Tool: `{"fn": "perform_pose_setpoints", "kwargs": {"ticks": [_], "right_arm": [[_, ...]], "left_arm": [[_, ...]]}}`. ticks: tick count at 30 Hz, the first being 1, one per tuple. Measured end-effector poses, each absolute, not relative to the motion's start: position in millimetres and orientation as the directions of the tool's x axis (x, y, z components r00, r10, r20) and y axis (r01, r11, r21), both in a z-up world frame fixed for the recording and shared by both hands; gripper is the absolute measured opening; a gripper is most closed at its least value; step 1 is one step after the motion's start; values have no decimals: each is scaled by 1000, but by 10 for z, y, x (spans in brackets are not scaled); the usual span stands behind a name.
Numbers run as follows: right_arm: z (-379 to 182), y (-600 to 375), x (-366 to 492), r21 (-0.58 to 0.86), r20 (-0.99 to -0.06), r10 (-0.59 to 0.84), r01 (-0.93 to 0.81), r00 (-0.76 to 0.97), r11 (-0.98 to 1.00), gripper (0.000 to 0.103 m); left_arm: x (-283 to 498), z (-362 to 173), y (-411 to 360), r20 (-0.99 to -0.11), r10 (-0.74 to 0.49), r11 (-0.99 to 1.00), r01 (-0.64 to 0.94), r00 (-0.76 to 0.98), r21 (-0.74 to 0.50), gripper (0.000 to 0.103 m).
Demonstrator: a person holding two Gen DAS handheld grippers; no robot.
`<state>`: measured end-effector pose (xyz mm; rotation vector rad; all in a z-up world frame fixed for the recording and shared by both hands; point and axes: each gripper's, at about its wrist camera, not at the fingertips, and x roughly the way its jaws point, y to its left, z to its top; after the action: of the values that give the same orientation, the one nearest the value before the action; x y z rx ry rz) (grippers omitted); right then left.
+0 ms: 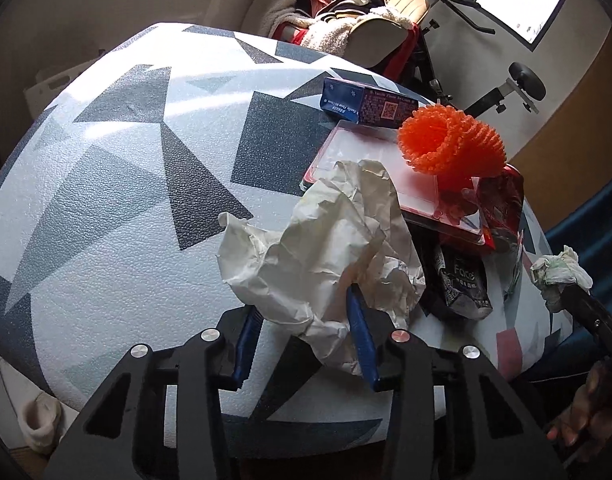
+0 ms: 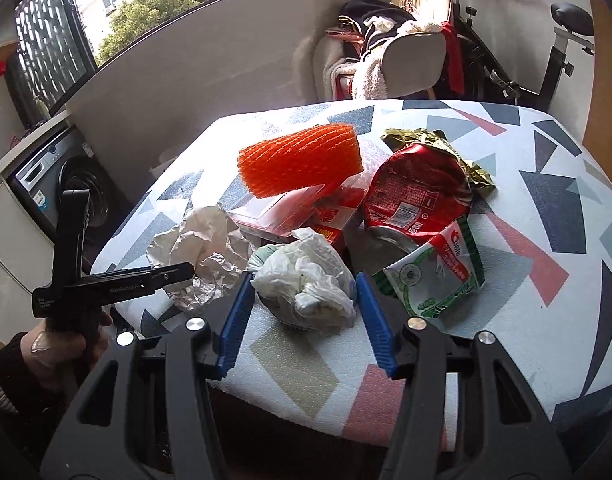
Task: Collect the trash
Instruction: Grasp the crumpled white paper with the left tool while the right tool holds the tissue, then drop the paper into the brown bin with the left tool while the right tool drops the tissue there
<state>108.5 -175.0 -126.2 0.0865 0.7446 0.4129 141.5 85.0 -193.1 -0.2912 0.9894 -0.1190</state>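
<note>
One crumpled paper (image 1: 326, 256) sits pinched in the left gripper (image 1: 306, 344) jaws at 6 o'clock; the half-open right gripper (image 2: 301, 320) jaws clasp one tissue wad (image 2: 306, 280).

Each black gripper (image 2: 301, 316) has ribbed blue pads (image 2: 235, 320), silver screws, and apparently a dark knit sleeve (image 2: 3, 364)

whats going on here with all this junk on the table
A person is clearing trash off a patterned table with a handheld gripper in each hand. The left gripper is closed on a crumpled sheet of white paper at the near edge. The right gripper holds a wadded plastic bag between its blue pads. Still lying in the pile are an orange foam net, a crushed red can and a green and white pouch.
</note>
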Motion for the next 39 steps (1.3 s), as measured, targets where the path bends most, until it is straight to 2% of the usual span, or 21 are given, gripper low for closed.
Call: {"fn": "perform_pose_setpoints", "kwargs": {"ticks": [6,16,23,28,30,31,32,34,39], "right_arm": [[-1132,-1862,962,225,-616,386,-317,687,922,54],[-1028,-1910,650,232,-594,393,-318,702,919,54],[-990,-1998,449,219,-593,376,-307,712,926,54],[-1006,-2080,358,217,-597,361,-290,717,932,54],[-1026,-2093,342,218,-602,358,-284,714,934,54],[-1033,-2095,335,219,-604,357,-282,713,934,54],[-1042,-2098,332,221,-606,357,-280,711,934,54],[-1058,-2096,316,218,-607,355,-281,711,935,54],[-1176,-2005,286,168,-631,353,-322,691,932,54]], "left_arm": [[1102,-1697,809,-799,-224,971,57,558,-232,28],[416,-1439,409,-779,-258,955,275,571,-115,28],[119,-1596,111,-807,-298,916,392,511,-90,28],[92,-1704,-46,-819,-326,899,423,472,-115,28],[91,-1698,-130,-809,-341,889,444,478,-113,34],[87,-1681,-157,-799,-347,886,452,491,-107,43],[81,-1654,-173,-789,-349,886,452,505,-102,57],[74,-1582,-146,-763,-347,897,430,544,-101,71],[41,-1426,88,-706,-328,928,355,627,-116,84]]}}
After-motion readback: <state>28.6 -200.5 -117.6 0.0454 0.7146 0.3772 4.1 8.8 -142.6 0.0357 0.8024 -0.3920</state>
